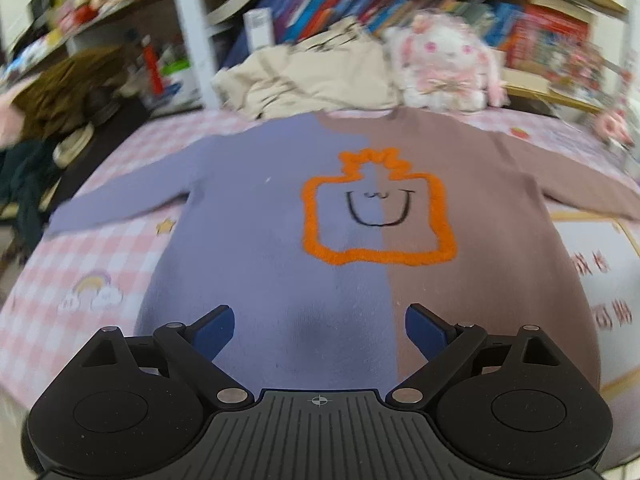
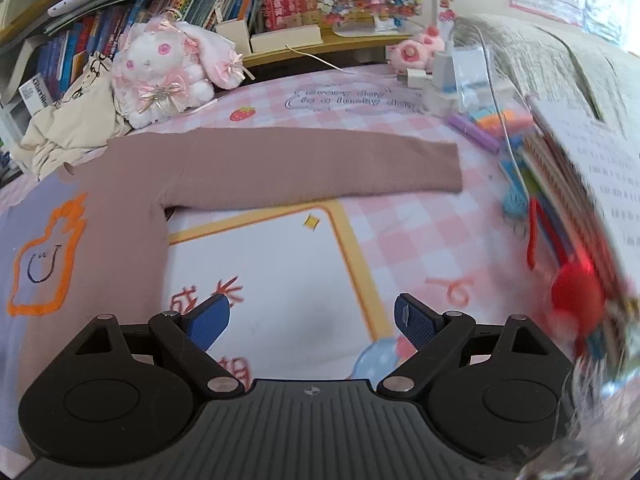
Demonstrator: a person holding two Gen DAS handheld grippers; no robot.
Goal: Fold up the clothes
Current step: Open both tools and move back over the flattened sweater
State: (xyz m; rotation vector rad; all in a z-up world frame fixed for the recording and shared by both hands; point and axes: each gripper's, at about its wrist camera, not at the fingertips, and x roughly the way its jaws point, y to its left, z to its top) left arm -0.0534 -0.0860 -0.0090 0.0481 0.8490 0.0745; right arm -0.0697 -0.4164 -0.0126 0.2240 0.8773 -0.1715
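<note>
A sweater (image 1: pixel 280 216), half lilac and half mauve with an orange outlined smiling face, lies flat and face up on the pink checked bedsheet (image 1: pixel 100 256), both sleeves spread out. My left gripper (image 1: pixel 319 330) is open and empty, just above the sweater's lower middle near the hem. In the right wrist view the mauve sleeve (image 2: pixel 320 160) stretches right across the sheet, the sweater body at the left. My right gripper (image 2: pixel 311 320) is open and empty, over the bare sheet (image 2: pixel 280 248) to the right of the sweater body, below the sleeve.
A cream garment pile (image 1: pixel 312 76) and a white-pink plush rabbit (image 1: pixel 444 64) lie behind the sweater's collar. Bookshelves (image 1: pixel 360 4) run along the back. Dark clothes (image 1: pixel 60 96) sit at the left. Books, pens and a red object (image 2: pixel 576 292) crowd the right side.
</note>
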